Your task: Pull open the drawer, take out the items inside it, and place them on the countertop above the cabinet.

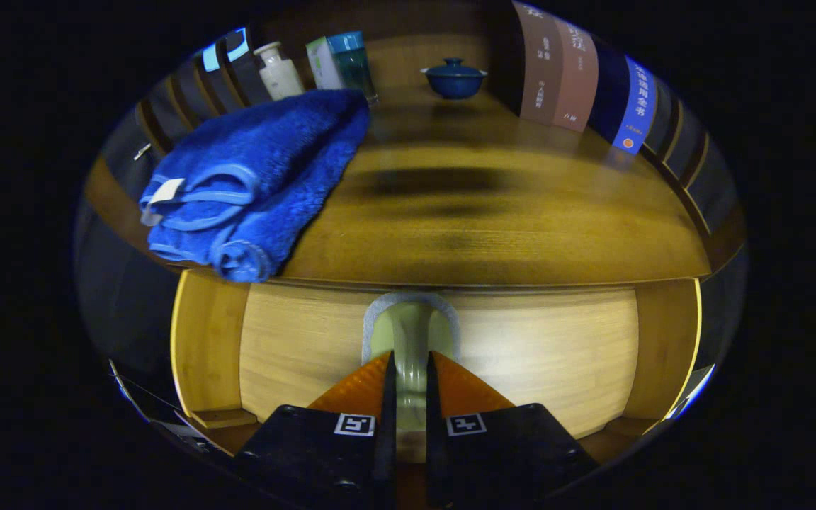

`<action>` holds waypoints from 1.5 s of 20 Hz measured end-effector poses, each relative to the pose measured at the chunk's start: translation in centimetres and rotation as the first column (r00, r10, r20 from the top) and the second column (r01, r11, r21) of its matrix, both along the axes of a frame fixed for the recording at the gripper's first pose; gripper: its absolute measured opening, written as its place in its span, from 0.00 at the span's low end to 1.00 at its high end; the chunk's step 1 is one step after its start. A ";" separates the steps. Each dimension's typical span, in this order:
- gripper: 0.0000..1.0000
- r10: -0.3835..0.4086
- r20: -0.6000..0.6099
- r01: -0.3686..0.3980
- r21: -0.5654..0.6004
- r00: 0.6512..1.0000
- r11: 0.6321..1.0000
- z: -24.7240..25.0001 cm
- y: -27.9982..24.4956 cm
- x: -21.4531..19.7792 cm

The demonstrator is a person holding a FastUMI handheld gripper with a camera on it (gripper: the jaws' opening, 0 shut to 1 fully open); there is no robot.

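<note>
With both fingers pressed in from either side, the gripper [409, 368] is clamped narrow on the pale green handle [409, 340] of the drawer [521, 347], and that handle is our landmark. It stands out from the middle of the light wooden drawer front, backed by a grey plate, and runs straight down between the fingers. Right above the handle lies the front edge of the countertop [493, 227], a darker wooden surface stretching away beyond it. Up and to the left of the handle, a folded blue towel [259, 177] sits on the countertop, hanging slightly over the front edge. Beyond the towel stand a white bottle [278, 71] and a teal box [351, 60], close together. Far beyond the handle, nearly straight ahead, rests a blue lidded bowl [454, 76]. To the right of that bowl, books [578, 78] stand upright along the countertop's side.
</note>
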State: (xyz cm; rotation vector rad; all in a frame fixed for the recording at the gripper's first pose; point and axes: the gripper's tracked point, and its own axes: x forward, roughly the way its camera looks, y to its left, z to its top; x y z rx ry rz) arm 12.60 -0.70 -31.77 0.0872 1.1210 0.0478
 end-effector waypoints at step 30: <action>0.28 -0.118 0.309 0.115 0.029 0.944 0.993 9.8 -3.8 16.9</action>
